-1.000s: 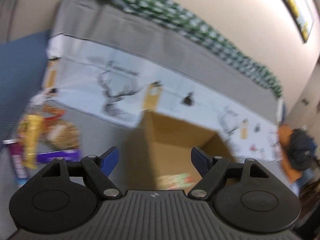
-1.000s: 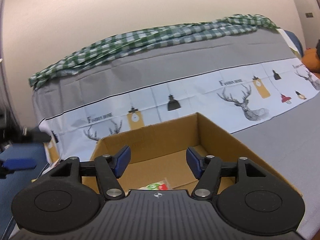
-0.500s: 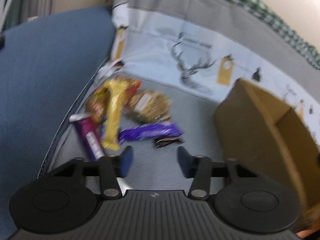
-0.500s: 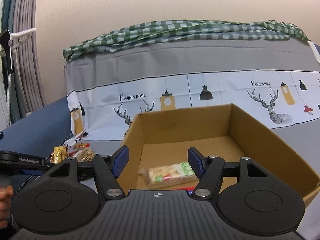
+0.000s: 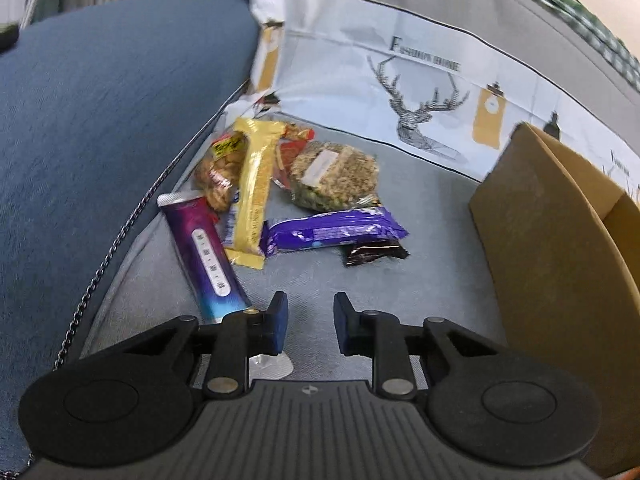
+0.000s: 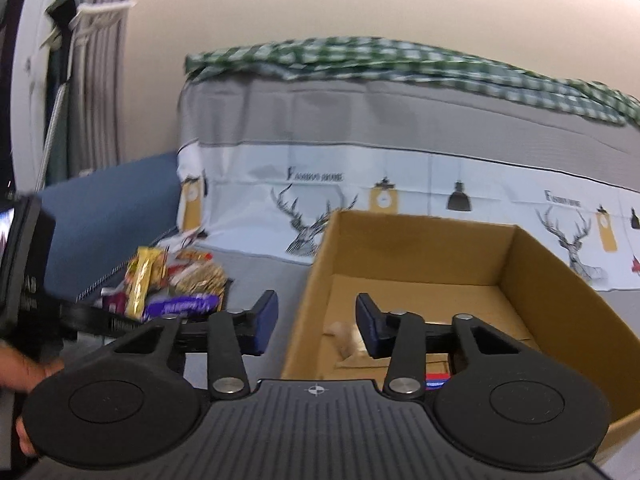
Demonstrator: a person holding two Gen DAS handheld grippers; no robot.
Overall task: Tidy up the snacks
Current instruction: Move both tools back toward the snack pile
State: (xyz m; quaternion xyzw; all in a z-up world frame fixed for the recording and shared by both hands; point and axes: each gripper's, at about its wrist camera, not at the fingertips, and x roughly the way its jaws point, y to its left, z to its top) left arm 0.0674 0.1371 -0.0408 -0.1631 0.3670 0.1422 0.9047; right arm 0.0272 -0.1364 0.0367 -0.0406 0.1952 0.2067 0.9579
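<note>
The left gripper [image 5: 308, 322] has narrow, empty jaws near the snacks [image 5: 280, 196]. The right gripper [image 6: 316, 320] has wide, empty jaws. The box [image 6: 560, 280] sits right of the snacks.

A grey sofa seat [image 5: 432, 216] carries an open cardboard box [image 5: 552, 240], with a heap of wrapped snacks [image 5: 280, 200] lying near the box's left side.
</note>
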